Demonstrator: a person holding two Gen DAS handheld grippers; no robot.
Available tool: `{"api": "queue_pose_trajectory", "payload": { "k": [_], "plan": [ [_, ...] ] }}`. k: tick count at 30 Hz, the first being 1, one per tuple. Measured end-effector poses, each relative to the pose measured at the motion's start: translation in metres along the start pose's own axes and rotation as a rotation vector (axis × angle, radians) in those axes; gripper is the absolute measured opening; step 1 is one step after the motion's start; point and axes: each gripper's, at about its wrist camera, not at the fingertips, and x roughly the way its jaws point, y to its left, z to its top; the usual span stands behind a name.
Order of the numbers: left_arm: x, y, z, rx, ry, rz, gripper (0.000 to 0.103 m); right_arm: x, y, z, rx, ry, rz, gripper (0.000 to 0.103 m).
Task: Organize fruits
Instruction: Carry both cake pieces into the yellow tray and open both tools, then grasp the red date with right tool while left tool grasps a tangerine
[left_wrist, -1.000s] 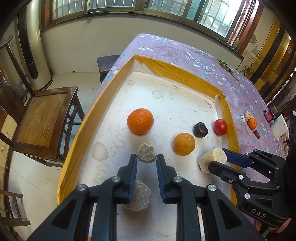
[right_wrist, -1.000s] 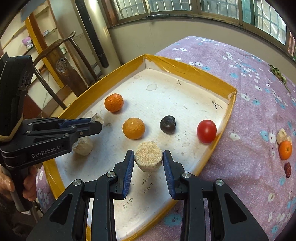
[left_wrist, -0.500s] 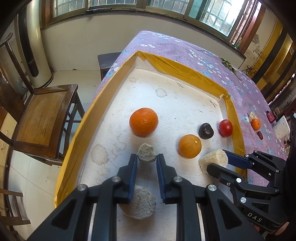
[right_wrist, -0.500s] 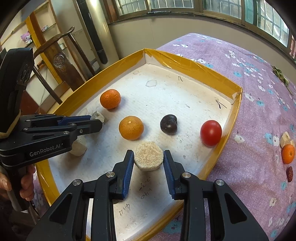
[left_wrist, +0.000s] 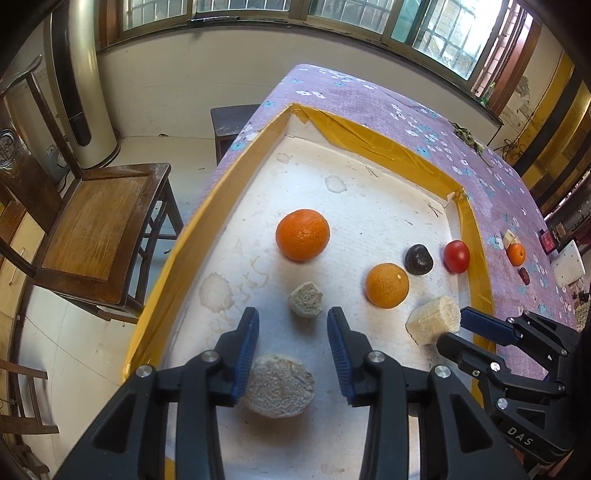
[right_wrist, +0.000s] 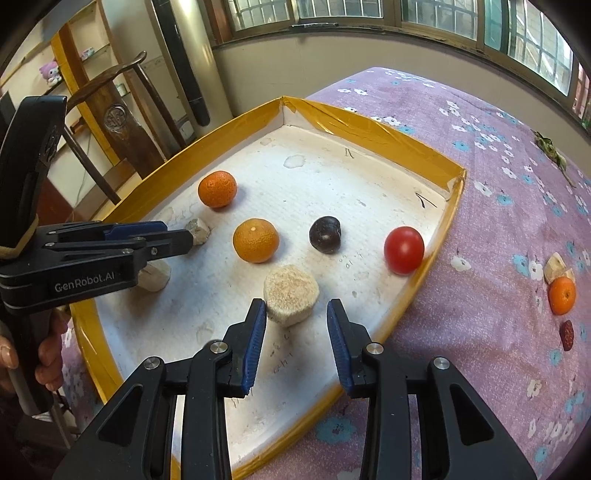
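Both hand-held grippers, left gripper (left_wrist: 291, 325) and right gripper (right_wrist: 295, 314), hang open and empty over the yellow-rimmed tray (right_wrist: 369, 129), seven pieces already inside at frame centre, while an orange (right_wrist: 562, 295), pale chunk (right_wrist: 555, 267) and dark-red fruit (right_wrist: 566, 335) wait on the cloth at right.

Each gripper is a black plastic linkage with two fingers lined on their inner faces by ribbed blue pads. Round silver screws mark the pivot joints, and triangular cut-outs lighten the finger arms. The left gripper (right_wrist: 181, 236) carries white "GenRobot.AI" lettering on its side; a tan band wraps its upright black handle. The right gripper (left_wrist: 456, 328) carries "DAS" lettering. The left hand (right_wrist: 44, 360) shows bare skin around a grey grip.
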Motion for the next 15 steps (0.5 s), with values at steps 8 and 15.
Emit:
{"api": "queue_pose_trajectory", "payload": {
  "k": [8,15],
  "plan": [
    [-0.011,-0.012,-0.007,0.015,-0.034,0.035,0.051,-0.026,0.000,-0.012,0.007,-0.029,0.008,0.036],
    [-0.022,-0.038,-0.013,0.035,-0.068,0.043,0.062,-0.049,-0.015,-0.035,0.050,-0.036,0.004,0.045]
  ]
}}
